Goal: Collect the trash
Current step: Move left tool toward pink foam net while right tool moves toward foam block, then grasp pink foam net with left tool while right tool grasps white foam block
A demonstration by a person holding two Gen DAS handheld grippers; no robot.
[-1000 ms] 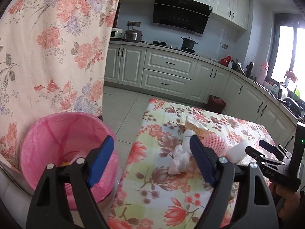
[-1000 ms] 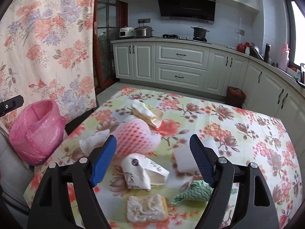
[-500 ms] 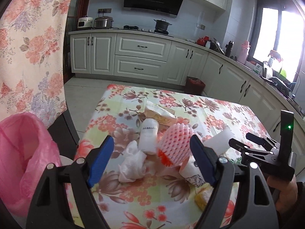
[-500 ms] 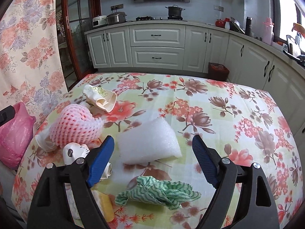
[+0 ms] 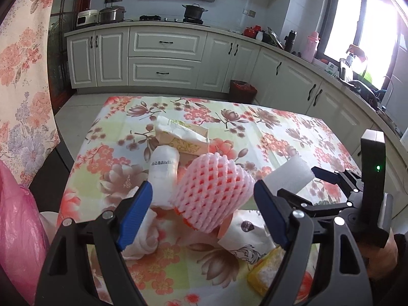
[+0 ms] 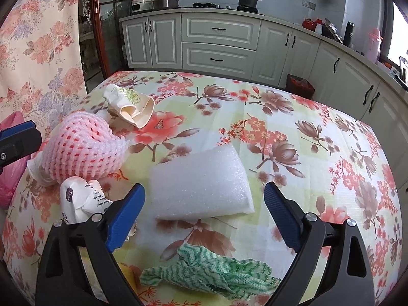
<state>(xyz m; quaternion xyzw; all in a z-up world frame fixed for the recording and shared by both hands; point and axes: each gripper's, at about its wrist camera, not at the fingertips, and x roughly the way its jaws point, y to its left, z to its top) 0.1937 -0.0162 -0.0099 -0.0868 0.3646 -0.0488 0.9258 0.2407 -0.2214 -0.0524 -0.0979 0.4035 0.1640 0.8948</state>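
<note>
Both claws have swung away from the pink bin bag (image 5: 17, 232) and dropped toward the litter on the flowered bench (image 6: 318, 137): the left claw (image 5: 202, 210) hangs wide and empty, framing the pink foam net (image 5: 211, 191), while the right claw (image 6: 204, 214) is opening, empty, with its blue fingers (image 6: 125, 214) either side of the white foam slab (image 6: 201, 183). To do this well, I would lower the right claw until its fingers straddle the slab's short sides, then close gently, since foam squashes. That slab lies flat mid-bench, long axis running left-right across the right wrist view, while the net tapers toward the right there.
</note>
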